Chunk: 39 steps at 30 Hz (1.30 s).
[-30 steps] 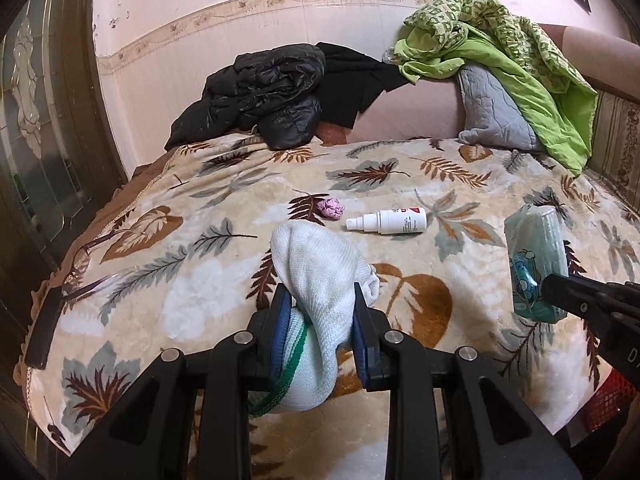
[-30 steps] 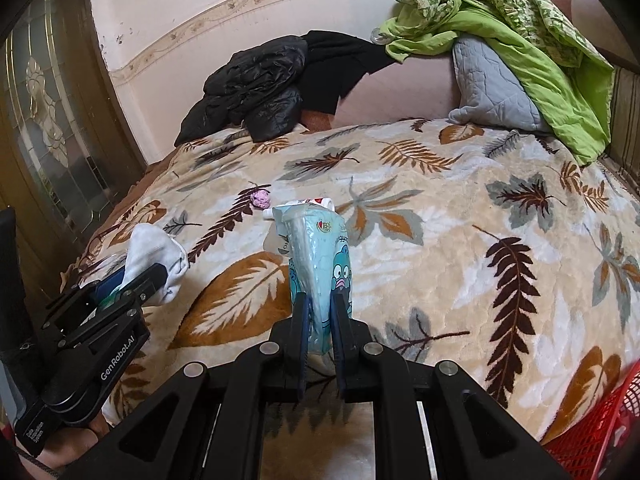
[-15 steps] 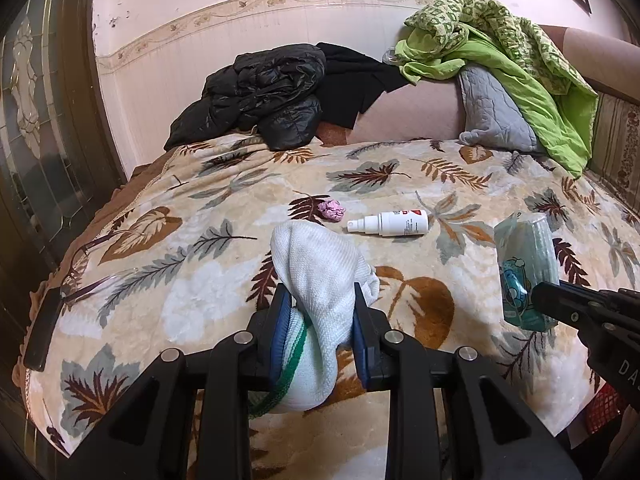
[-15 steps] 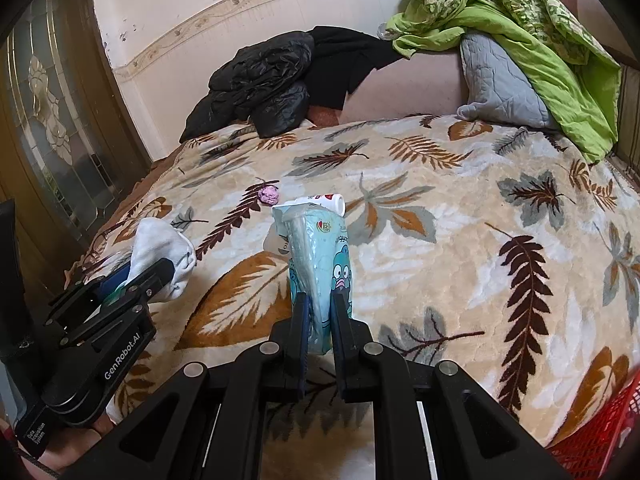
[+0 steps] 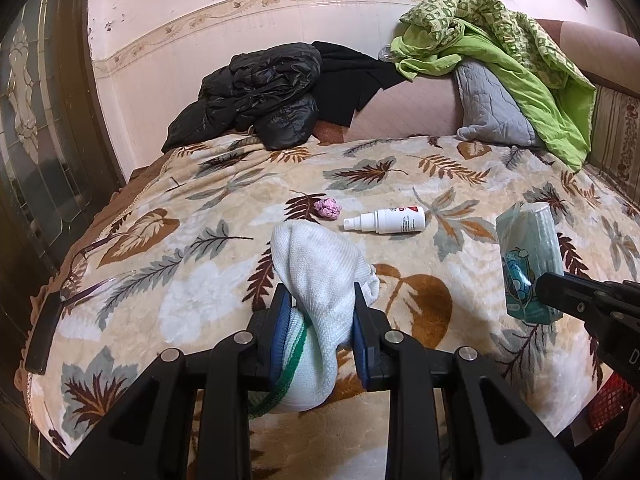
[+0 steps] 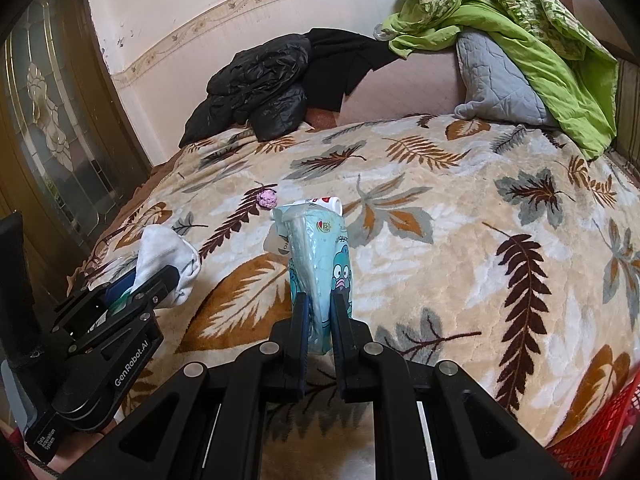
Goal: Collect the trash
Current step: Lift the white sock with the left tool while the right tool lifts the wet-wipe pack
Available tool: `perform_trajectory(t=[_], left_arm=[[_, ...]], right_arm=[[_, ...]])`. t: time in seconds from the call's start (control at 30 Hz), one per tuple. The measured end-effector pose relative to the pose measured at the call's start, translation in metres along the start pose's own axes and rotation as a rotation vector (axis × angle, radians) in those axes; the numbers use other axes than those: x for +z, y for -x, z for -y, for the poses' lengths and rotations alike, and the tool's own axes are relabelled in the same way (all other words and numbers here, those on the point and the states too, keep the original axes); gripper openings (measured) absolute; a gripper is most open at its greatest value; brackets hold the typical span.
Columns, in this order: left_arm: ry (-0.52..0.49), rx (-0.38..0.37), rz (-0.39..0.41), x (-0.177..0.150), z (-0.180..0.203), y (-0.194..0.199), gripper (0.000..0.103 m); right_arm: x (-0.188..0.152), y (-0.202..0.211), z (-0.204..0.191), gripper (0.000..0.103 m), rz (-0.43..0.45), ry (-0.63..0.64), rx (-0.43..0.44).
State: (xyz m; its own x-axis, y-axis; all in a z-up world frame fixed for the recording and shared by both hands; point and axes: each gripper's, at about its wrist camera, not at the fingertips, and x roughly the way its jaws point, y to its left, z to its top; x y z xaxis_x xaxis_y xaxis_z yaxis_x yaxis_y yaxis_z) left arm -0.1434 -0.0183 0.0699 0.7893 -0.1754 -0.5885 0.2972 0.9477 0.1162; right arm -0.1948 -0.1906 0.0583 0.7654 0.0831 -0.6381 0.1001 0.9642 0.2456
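Over the leaf-patterned blanket (image 5: pixel 440 160), little had changed across the last second: both hands kept their place and neither grip altered. Far left, a dark door with patterned glass (image 5: pixel 24 112) bounded the bed. Next along, the left gripper (image 5: pixel 320 320) stayed clamped narrowly on a white sock with a green stripe (image 5: pixel 320 272), held clear of the bedding, toe end flopping forward. Beyond it, untouched on the blanket, lay a crumpled pink scrap (image 5: pixel 327 209) and, just beside that, a white spray bottle (image 5: pixel 386 221) on its side. Further right, the right gripper (image 6: pixel 320 320) remained pinched nearly shut on the lower end of a pale blue tissue pack (image 6: pixel 320 252) with a cartoon face, standing upright between its fingers; only its framing drifted slightly in the views. At the far right, a red basket (image 6: pixel 592 432) showed at the bed's edge, low and partly cut off. Judgement: both pickups looked secure and the carry had not begun; the basket seemed the likely drop point, though that is unconfirmed. The pink scrap still awaited collection, and whether sock or bottle counted as trash could not be told.
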Motion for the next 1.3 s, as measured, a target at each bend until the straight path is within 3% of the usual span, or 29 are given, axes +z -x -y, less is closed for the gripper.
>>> perform_trajectory(t=[1.3], left_arm=[[-0.007,0.004,-0.002,-0.0002,0.0042,-0.0009,0.027]], right_arm=[[0.0002,0.002,0.0005,0.011,0.003,-0.002,-0.001]])
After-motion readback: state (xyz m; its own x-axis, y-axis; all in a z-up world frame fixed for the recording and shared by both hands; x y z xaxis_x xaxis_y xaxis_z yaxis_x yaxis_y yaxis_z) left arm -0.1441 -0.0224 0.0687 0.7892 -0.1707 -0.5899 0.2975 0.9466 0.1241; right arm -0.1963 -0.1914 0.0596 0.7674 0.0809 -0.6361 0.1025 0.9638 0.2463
